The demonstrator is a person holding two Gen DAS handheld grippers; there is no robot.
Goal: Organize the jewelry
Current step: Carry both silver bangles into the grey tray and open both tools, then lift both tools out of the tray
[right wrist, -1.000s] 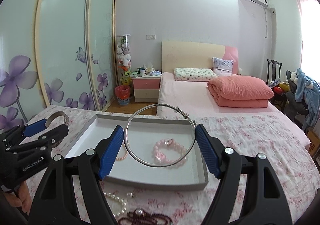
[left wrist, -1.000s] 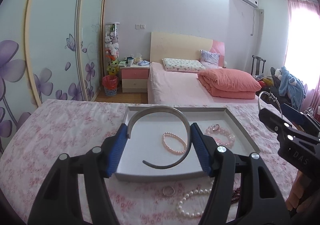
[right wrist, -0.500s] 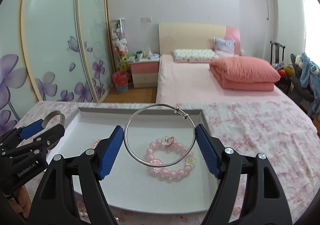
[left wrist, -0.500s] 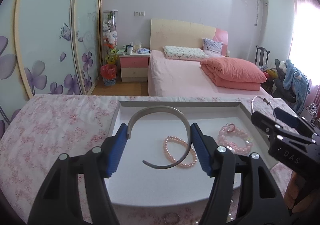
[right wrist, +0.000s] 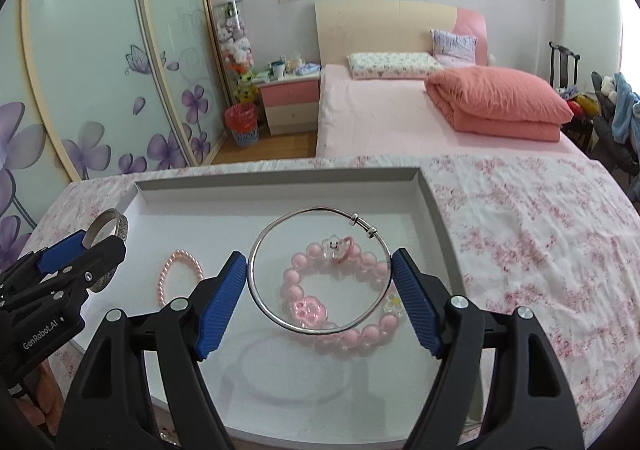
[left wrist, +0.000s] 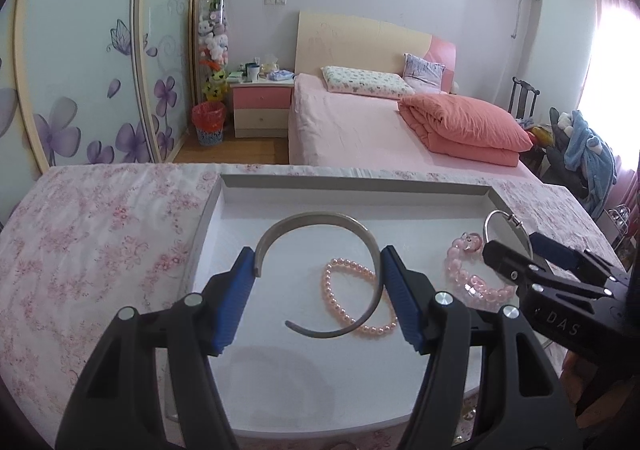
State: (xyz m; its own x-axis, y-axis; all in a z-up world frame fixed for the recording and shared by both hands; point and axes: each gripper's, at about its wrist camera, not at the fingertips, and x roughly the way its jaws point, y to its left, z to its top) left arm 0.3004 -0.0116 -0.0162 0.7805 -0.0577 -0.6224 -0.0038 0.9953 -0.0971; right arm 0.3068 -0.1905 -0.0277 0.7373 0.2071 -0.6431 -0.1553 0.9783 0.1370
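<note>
Since a second ago both grippers have come forward and down over the white tray (left wrist: pixel 224 185), which now fills the lower half of each view instead of sitting mid-frame.

Nearest in the left wrist view, the left gripper (left wrist: pixel 318 286) clamps the wide open silver cuff (left wrist: pixel 320 221) between its blue pads, the cuff's gap showing at lower centre. In the right wrist view the right gripper (right wrist: pixel 320 290) grips the thin silver bangle (right wrist: pixel 318 270) across its width, clasp at upper right. Both pieces hang above the tray floor, judging by the faint shadows under them.

Just beyond, lying in the tray: a small pink pearl bracelet (left wrist: pixel 356 298) at centre of the left view, and a chunky pink bead bracelet (right wrist: pixel 340 298) directly under the bangle. Farther off is the floral cloth (right wrist: pixel 520 217), then a pink bed (right wrist: pixel 400 117).

To finish well, each piece should probably be lowered onto bare tray (the near floor looks free), clear of the beads already there, and released only once it rests flat, so it cannot roll or tangle.
</note>
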